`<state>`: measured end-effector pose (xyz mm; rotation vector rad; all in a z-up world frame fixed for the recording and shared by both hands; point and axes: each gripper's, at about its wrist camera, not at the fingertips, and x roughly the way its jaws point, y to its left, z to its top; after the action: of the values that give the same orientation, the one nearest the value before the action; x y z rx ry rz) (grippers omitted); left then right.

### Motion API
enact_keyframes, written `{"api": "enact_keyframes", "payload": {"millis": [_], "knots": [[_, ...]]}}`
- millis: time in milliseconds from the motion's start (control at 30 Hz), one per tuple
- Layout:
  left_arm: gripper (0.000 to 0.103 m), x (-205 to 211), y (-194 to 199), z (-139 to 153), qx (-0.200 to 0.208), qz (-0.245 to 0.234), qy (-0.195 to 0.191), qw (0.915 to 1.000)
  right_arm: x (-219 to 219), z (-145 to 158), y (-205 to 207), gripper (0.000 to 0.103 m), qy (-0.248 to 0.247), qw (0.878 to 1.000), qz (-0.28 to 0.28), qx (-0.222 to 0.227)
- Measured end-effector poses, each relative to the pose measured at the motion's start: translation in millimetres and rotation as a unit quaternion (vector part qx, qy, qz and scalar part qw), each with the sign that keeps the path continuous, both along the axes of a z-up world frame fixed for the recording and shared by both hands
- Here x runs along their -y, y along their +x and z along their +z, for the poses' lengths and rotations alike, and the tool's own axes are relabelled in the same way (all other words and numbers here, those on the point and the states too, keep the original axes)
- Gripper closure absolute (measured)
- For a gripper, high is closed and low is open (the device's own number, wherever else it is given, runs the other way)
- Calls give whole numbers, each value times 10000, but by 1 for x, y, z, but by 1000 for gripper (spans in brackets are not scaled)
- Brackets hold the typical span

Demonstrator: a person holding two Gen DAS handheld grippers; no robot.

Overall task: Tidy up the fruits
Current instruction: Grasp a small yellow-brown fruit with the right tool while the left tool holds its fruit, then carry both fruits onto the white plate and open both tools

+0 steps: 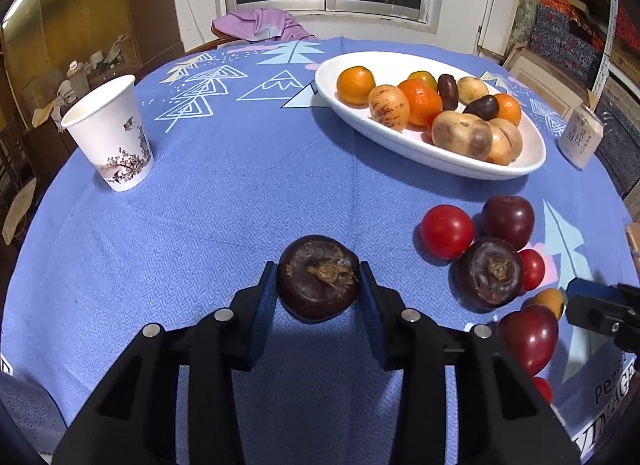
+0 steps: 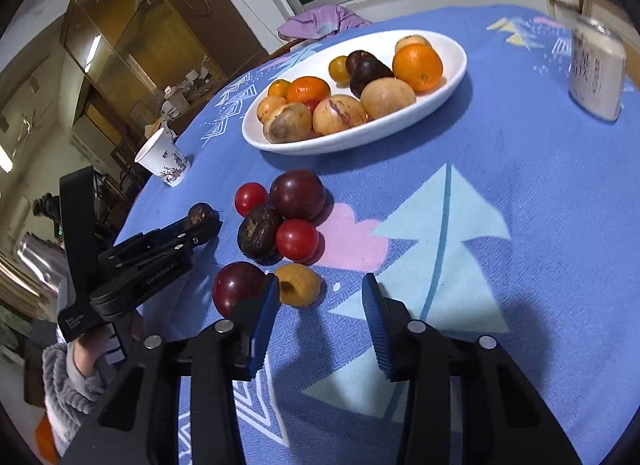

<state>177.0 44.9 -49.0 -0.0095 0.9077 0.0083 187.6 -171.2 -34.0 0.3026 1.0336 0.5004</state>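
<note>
left grips dark fruit, right empty

left gripper (image 1: 319, 279) clamped on dark brown fruit (image 1: 318, 277) above the blue tablecloth (image 1: 240, 193) — right gripper (image 2: 320, 297) jaws apart, empty, beside small tan fruit (image 2: 298, 284). white dish (image 1: 400, 137) holds oranges, well apart.

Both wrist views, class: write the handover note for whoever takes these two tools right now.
Left tool: shut on a dark brown fruit, just above the cloth.
Right tool: open, holding nothing, a small tan fruit just ahead by its left finger.
White dish: already holds oranges and several tan and dark fruits.
Left to do: the held fruit plus the loose cluster of red and dark fruits on the tablecloth.
</note>
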Motion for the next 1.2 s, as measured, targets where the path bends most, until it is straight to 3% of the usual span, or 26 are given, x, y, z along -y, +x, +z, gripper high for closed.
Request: {"api": "enact_keyframes", "payload": {"millis": [133,400,633,800,967,1200], "knots": [[63,0,0,0,6,7,5,10000,-7,-1,1,61,68,10000,60,-10],[63,-2,0,0,13,-94,-178,9998,-14,-6,1,74,104,9998,143,-62],[63,-1,-1,2,85,-120,-234,9996,-7,-1,-3,74,71,9999,-10,134],[63,7,-13,18,446,-130,-99,9989,10,19,-6,74,117,9982,-283,512],[64,15,-15,51,791,-228,-278,9962,28,45,-7,74,137,9930,-625,994],[64,33,31,92,940,-292,-254,9948,26,95,26,74,-77,9862,-760,1472]]}}
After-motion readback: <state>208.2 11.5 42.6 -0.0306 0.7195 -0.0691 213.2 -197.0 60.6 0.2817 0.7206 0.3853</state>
